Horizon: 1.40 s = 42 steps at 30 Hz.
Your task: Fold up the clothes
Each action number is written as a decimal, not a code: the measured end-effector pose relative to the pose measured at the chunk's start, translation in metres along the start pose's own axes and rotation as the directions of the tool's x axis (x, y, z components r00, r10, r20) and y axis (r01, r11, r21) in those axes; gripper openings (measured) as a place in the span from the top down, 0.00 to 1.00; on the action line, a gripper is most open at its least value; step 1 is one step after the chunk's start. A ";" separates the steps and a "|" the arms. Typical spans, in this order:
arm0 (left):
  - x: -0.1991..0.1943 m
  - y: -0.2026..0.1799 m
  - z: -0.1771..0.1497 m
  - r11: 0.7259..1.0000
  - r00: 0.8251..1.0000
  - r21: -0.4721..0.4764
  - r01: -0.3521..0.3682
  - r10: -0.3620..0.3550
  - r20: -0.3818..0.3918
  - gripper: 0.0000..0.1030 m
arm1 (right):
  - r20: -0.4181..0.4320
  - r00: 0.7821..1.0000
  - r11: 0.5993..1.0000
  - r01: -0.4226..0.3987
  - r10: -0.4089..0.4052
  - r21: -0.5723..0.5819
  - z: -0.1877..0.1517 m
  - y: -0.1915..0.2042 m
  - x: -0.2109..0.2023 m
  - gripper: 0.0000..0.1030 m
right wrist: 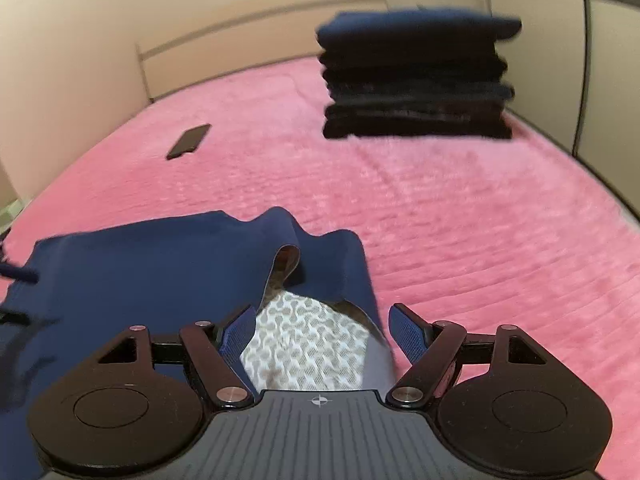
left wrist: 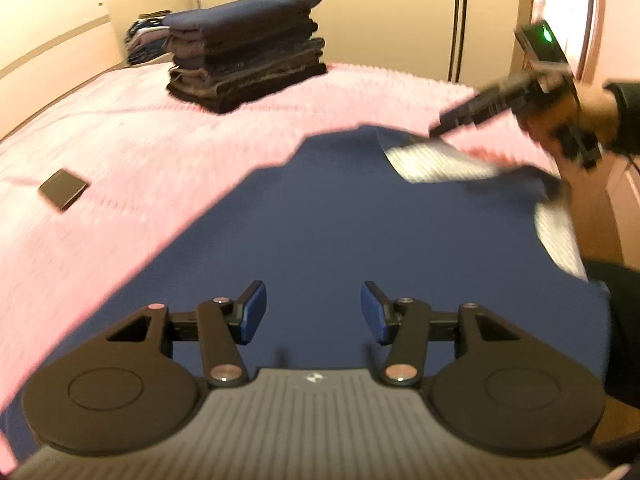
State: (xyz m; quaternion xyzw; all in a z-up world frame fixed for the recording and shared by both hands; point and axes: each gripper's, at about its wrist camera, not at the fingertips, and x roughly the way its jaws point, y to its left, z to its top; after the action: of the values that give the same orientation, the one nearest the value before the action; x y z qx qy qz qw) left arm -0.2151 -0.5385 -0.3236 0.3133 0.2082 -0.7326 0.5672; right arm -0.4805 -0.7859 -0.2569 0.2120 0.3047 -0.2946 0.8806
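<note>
Left tongs (left wrist: pixel 313 312) gape wide at lower centre over one navy garment (left wrist: pixel 340 220); right tongs (right wrist: pixel 322 332) also stand apart, empty, astride its turned-up edge showing mesh lining (right wrist: pixel 308 344). It lies spread on the pink bed (right wrist: pixel 460 220), unfolded; one stack of folded clothes (right wrist: pixel 416 80) upper right; one dark phone (right wrist: pixel 188 142)

The right gripper (right wrist: pixel 322 330) hung with its blue-padded fingers (right wrist: pixel 408 332) spread apart above a navy garment (right wrist: pixel 140 280) that lay on the near left of a pink bedspread (right wrist: pixel 460 220). Between the fingers the garment's edge was turned back, baring a white patterned lining (right wrist: pixel 304 348). A stack of folded dark clothes (right wrist: pixel 416 80) stood at the far right, and a flat dark object (right wrist: pixel 189 141) lay at the far left.
</note>
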 end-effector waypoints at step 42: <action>0.307 -0.024 0.236 0.627 0.516 -0.012 0.779 -0.652 -0.556 0.81 | 0.116 0.986 0.401 -0.061 -0.116 0.914 -0.131 -0.026 -0.116 0.26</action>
State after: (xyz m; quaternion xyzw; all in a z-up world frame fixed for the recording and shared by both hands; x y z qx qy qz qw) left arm -0.3402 -0.9028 -0.3695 0.4459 0.3713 -0.8092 0.0924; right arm -0.6255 -0.6872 -0.2796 0.6293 0.0252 -0.4439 0.6374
